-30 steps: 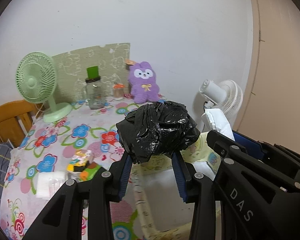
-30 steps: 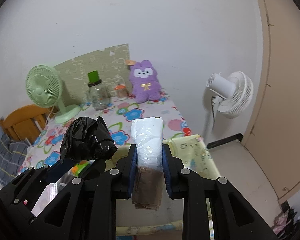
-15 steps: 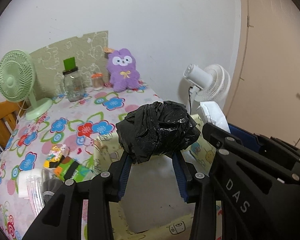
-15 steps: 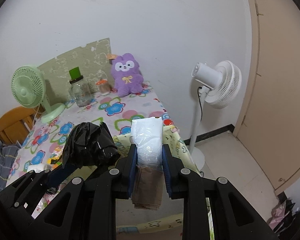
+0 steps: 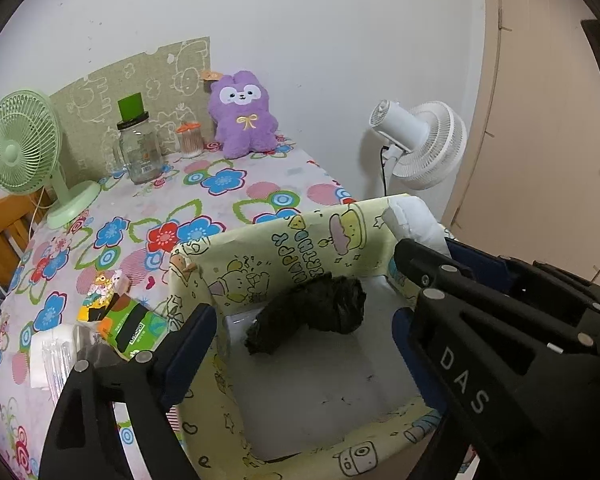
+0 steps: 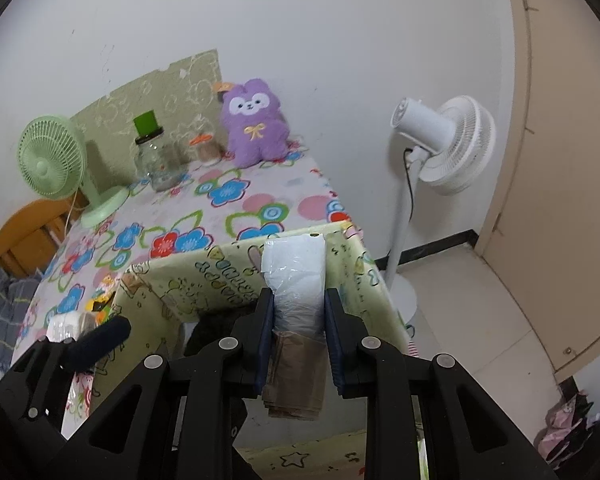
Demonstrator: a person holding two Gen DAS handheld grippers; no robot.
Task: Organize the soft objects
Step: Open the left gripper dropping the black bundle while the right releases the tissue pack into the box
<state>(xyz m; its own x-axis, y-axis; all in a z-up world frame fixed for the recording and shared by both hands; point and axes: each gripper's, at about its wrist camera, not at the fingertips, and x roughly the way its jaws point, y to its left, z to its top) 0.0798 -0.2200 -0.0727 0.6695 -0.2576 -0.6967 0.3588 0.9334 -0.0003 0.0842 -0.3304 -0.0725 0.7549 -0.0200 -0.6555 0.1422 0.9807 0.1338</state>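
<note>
Left wrist view: my left gripper [image 5: 300,344] is over the yellow printed box [image 5: 284,256], jaws opening wide with nothing pressed between the pads. The black plastic bag [image 5: 312,312] lies inside the box, near its far wall, free of my fingers. My other gripper's white roll pokes over the box's right rim.

Right wrist view: my right gripper [image 6: 298,340] is clamped on the white bag roll [image 6: 296,280], brown end hanging below the pads, held above the box's right side. Beyond the box sits the purple plush toy [image 6: 256,124].

A home room: floral-clothed table [image 5: 228,200], plush toy [image 5: 242,114], standing fan [image 6: 448,144].
</note>
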